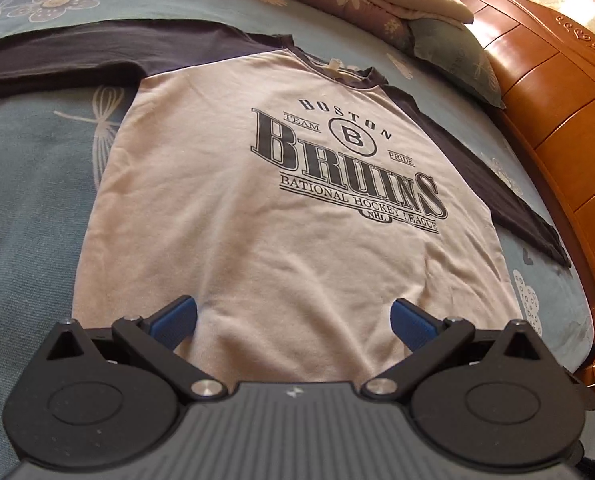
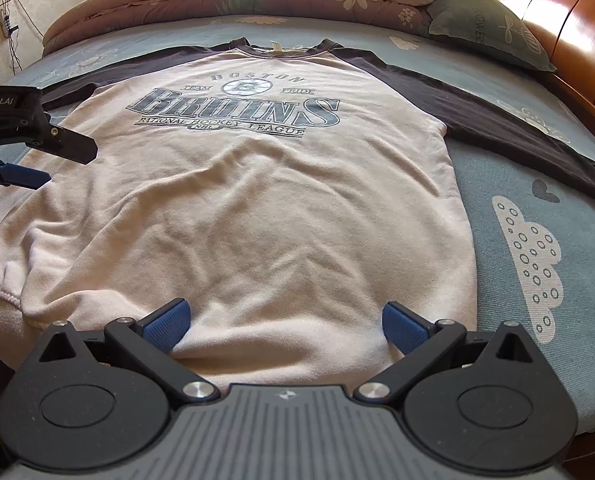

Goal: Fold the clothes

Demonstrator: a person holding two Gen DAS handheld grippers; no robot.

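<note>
Right gripper (image 2: pixel 283 322) gaping; shirt (image 2: pixel 257 200) hem hidden.

Shirt (image 2: pixel 257 208) hem hidden behind gripper bodies; left sleeve (image 1: pixel 57 60) cut off, maybe longer

Your left gripper (image 1: pixel 293 318) has a ribbed grey body with a small white mark, two round black housings and black link arms pinned with silver screws. Its fingertips (image 1: pixel 177 316) wear blue textured pads. Your right gripper (image 2: pixel 283 322) is built the same. From the right wrist, the left one's side shows white lettering reading "nRobot.AI".
</note>
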